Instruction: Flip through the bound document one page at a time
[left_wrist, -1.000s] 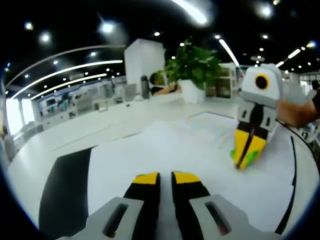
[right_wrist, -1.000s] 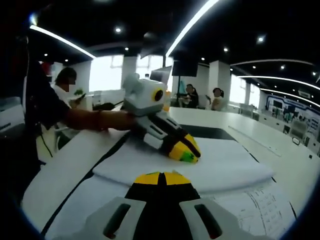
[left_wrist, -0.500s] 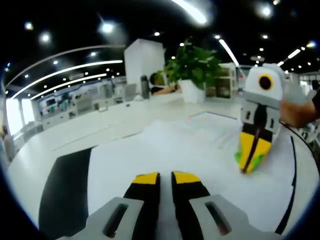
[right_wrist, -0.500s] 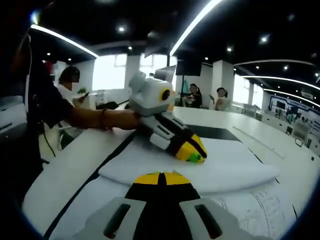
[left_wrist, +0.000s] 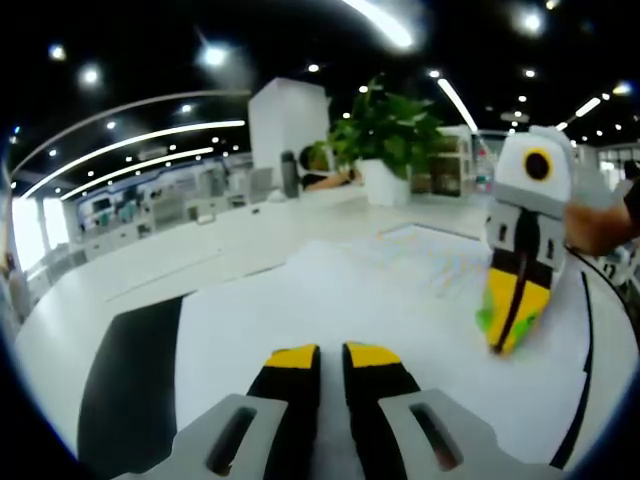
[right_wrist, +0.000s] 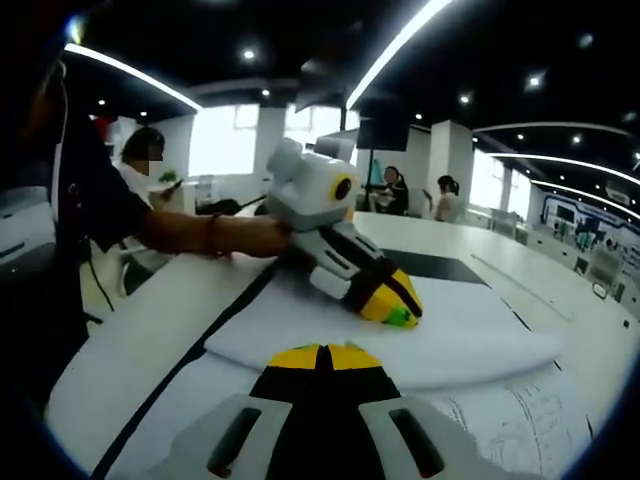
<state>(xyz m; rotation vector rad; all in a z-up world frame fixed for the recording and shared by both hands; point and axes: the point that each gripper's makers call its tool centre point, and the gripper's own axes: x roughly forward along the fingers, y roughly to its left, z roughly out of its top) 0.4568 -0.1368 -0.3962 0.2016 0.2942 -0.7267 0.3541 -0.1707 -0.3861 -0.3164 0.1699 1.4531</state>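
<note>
The bound document lies open on the table, its white pages spread in front of my left gripper. That gripper's jaws stand almost together, a thin slit between them, tips low over the paper. In the right gripper view it rests tip-down on a white leaf that bulges up in a curve. My right gripper is shut at the near edge of that leaf; a printed sheet lies below. In the left gripper view the right gripper points down onto the page at the right.
The white table has a black strip at the left. A potted plant stands at the far side. A person's forearm reaches in behind the left gripper. People sit at far desks.
In the left gripper view the right gripper has slid a little to the right across the page, still tip-down. My left gripper has stayed in place on the paper.
</note>
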